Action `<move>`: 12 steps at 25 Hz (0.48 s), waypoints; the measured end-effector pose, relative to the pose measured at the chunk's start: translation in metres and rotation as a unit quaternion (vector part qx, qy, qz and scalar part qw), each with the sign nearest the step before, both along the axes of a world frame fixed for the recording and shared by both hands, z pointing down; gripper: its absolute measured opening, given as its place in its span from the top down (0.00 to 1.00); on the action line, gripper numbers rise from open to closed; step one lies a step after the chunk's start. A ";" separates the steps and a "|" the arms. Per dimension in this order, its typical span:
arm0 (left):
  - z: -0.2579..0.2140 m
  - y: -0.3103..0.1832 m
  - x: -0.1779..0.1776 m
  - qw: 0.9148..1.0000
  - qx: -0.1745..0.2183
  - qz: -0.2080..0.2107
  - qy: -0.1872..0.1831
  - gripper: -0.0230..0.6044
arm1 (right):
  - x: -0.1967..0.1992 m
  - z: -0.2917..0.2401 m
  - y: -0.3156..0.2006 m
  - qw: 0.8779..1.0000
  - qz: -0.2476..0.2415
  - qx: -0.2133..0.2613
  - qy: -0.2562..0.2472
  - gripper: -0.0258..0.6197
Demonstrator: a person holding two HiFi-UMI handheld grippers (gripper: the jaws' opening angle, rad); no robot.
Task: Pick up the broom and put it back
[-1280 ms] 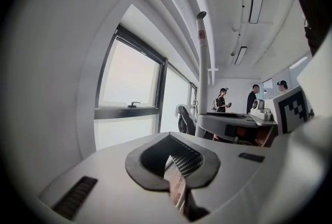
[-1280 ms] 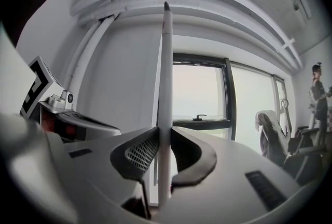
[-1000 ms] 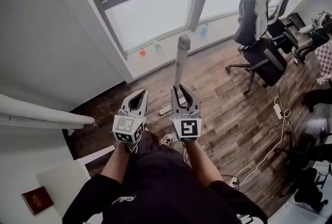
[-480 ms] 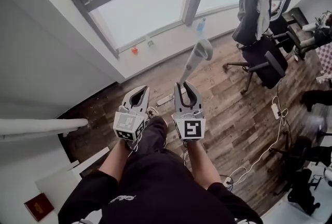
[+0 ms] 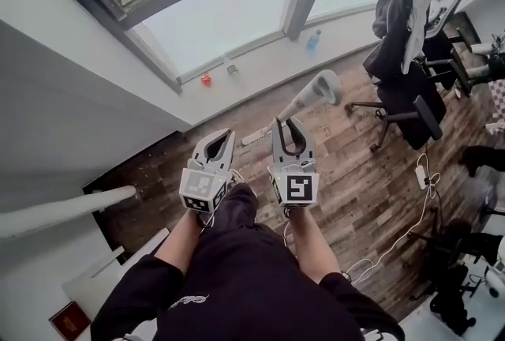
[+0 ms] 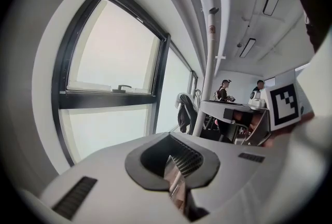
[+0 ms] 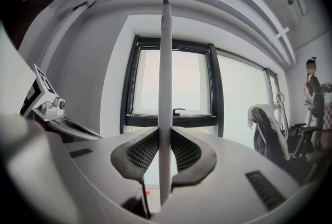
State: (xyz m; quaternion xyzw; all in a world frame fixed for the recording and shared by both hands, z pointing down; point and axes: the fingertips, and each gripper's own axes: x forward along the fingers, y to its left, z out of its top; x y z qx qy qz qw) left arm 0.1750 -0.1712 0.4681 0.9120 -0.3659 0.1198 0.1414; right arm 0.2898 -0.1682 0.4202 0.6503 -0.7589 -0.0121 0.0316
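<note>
The broom shows as a light grey pole (image 5: 304, 103) that rises from my right gripper (image 5: 289, 126) and leans right, ending in a rounded cap. In the right gripper view the pole (image 7: 165, 78) stands upright across the window, clamped between the dark ribbed pads of my right gripper (image 7: 165, 153). The broom's head is hidden. My left gripper (image 5: 222, 137) hovers just left of the right one, tips together, nothing in it. In the left gripper view its pads (image 6: 193, 158) meet with only floor behind them. Both grippers point toward the window wall.
A window sill (image 5: 260, 67) ahead carries a blue bottle (image 5: 314, 39) and a small red thing (image 5: 205, 80). An office chair (image 5: 406, 39) draped with clothes stands at the right. Cables and a power strip (image 5: 420, 174) lie on the wooden floor. A white rail (image 5: 63, 209) runs at the left.
Both grippers have travelled forward toward the window wall, the person walking with them. The broom's top has swung from upright to leaning right. The right grip has held; the left stays empty.
</note>
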 end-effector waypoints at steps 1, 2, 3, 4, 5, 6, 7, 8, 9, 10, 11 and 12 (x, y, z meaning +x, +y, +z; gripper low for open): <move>0.003 -0.005 0.000 1.000 -0.003 0.000 0.001 0.96 | 0.000 0.002 -0.009 1.000 -0.006 -0.002 0.002 0.82; 0.004 -0.011 0.001 1.000 -0.005 -0.001 0.002 0.96 | 0.000 0.004 -0.018 1.000 -0.014 -0.004 0.004 0.82; 0.006 -0.016 0.000 1.000 -0.006 -0.003 0.002 0.96 | -0.001 0.005 -0.027 1.000 -0.022 -0.005 0.006 0.82; 0.007 -0.023 -0.001 1.000 -0.006 -0.007 0.002 0.96 | -0.002 0.007 -0.037 1.000 -0.029 -0.006 0.008 0.82; 0.008 -0.030 -0.004 1.000 -0.005 -0.013 0.003 0.96 | -0.003 0.009 -0.047 0.999 -0.035 -0.007 0.009 0.82; 0.009 -0.037 -0.007 1.000 -0.006 -0.022 0.004 0.96 | -0.005 0.011 -0.058 0.999 -0.041 -0.008 0.009 0.82; 0.010 -0.044 -0.012 0.999 -0.007 -0.034 0.005 0.96 | -0.008 0.013 -0.068 0.999 -0.049 -0.008 0.011 0.82; 0.012 -0.051 -0.017 0.999 -0.009 -0.048 0.008 0.96 | -0.012 0.015 -0.077 0.998 -0.058 -0.008 0.013 0.82; 0.013 -0.057 -0.022 0.998 -0.011 -0.062 0.010 0.96 | -0.016 0.018 -0.086 0.997 -0.068 -0.009 0.016 0.82; 0.016 -0.063 -0.027 0.997 -0.012 -0.076 0.012 0.96 | -0.020 0.022 -0.095 0.997 -0.078 -0.011 0.017 0.82; 0.019 -0.070 -0.031 0.996 -0.013 -0.089 0.014 0.96 | -0.024 0.026 -0.105 0.996 -0.088 -0.014 0.017 0.82; 0.022 -0.078 -0.035 0.995 -0.012 -0.100 0.015 0.96 | -0.028 0.031 -0.115 0.995 -0.098 -0.016 0.017 0.82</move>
